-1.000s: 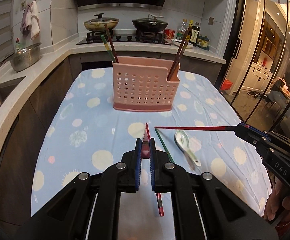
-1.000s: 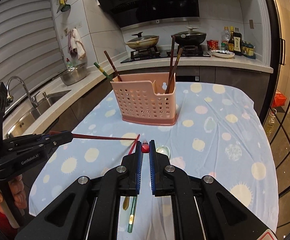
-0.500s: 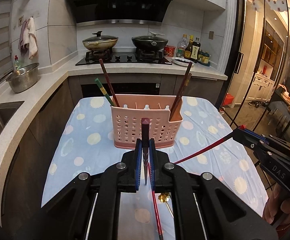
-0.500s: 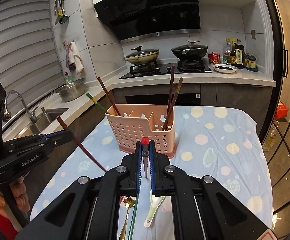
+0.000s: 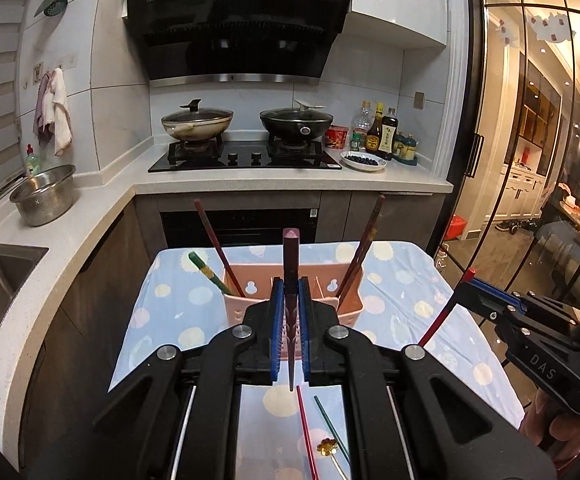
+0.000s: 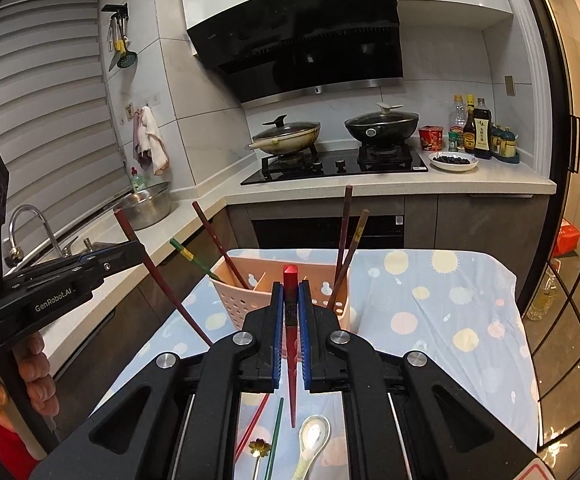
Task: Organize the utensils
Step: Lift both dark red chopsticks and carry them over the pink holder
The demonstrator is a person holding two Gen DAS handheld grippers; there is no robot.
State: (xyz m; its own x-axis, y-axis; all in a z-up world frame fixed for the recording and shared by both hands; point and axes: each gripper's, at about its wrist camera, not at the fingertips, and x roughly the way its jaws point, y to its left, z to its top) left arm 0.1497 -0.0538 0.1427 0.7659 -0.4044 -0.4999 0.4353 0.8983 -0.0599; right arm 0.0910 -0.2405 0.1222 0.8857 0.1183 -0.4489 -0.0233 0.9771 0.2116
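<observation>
Left tool (image 5: pixel 289 300) clamped on maroon chopstick (image 5: pixel 290 256), right tool (image 6: pixel 290 304) on red chopstick (image 6: pixel 290 280), both upright before the pink holder (image 6: pixel 234 304).

1. I'm seeing the pink perforated holder (image 5: pixel 346 304) standing upright on the spotted cloth, chopsticks leaning inside.
2. A dark maroon chopstick (image 5: pixel 291 276) is pointing upward, clamped.
3. A red chopstick (image 6: pixel 290 320) likewise.
4. A white spoon (image 6: pixel 313 438) is lying flat.

The left tool (image 5: pixel 289 300) is squeezed shut, its two fingers pointing forward and a bit down. The right tool (image 6: pixel 290 304) is squeezed shut too, tipped the same way. A hand (image 6: pixel 38 368) grips the left tool's handle.
</observation>
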